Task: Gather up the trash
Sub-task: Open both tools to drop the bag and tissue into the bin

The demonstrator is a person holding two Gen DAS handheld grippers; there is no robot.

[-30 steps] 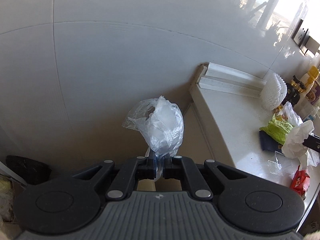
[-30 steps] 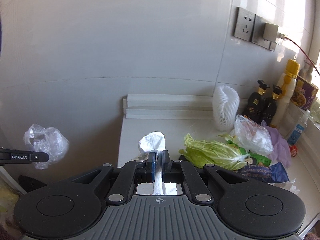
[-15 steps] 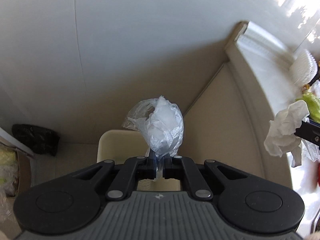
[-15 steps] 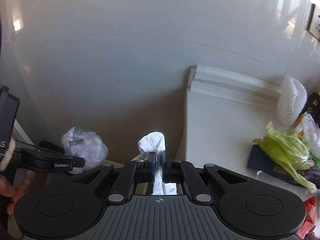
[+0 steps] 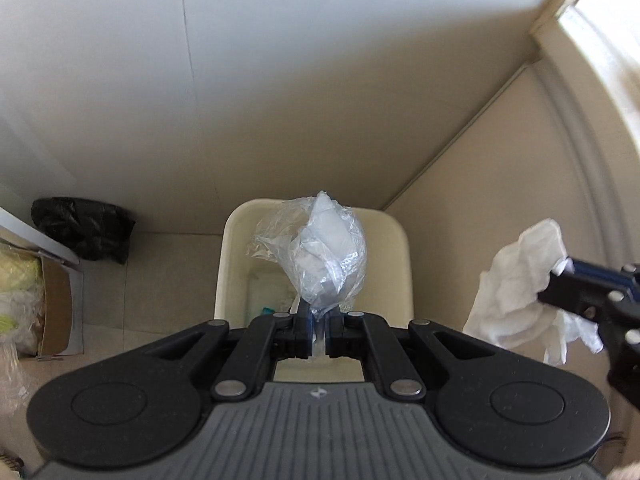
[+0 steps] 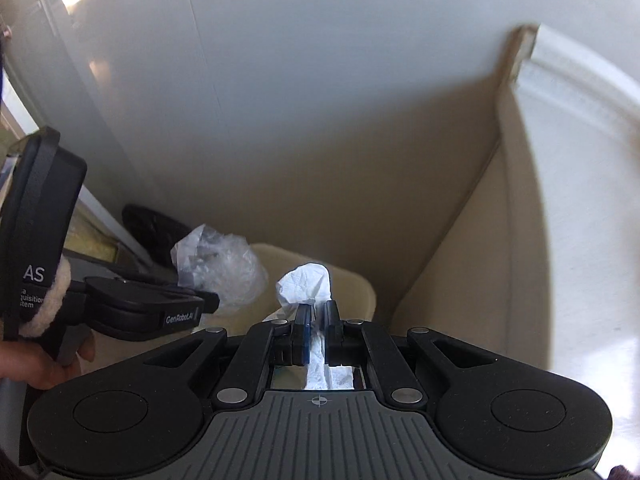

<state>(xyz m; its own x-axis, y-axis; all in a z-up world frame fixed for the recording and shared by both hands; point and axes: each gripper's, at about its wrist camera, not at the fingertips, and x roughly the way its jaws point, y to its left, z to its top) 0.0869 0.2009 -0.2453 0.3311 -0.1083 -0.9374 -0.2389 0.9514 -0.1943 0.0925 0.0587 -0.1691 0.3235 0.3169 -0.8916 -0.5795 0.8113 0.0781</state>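
Both tools have swung off the surface [image 6: 592,208] and tipped down over the cream bin [image 5: 400,248], left tool [image 5: 318,320] clamped on the plastic bag [image 5: 324,256], right tool [image 6: 316,316] on the tissue [image 6: 306,280], poised for dropping.

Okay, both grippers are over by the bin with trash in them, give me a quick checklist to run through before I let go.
1. Left gripper shut on the clear plastic bag: ok.
2. Right gripper shut on the white tissue: ok.
3. Bag in line with the opening of the cream bin, in the left wrist view: ok.
4. Tissue over the bin: cannot tell; in the left wrist view it hangs to the right of the rim.
5. Bin has room: ok, only some scraps show at its bottom.
6. Grippers apart from each other: ok.
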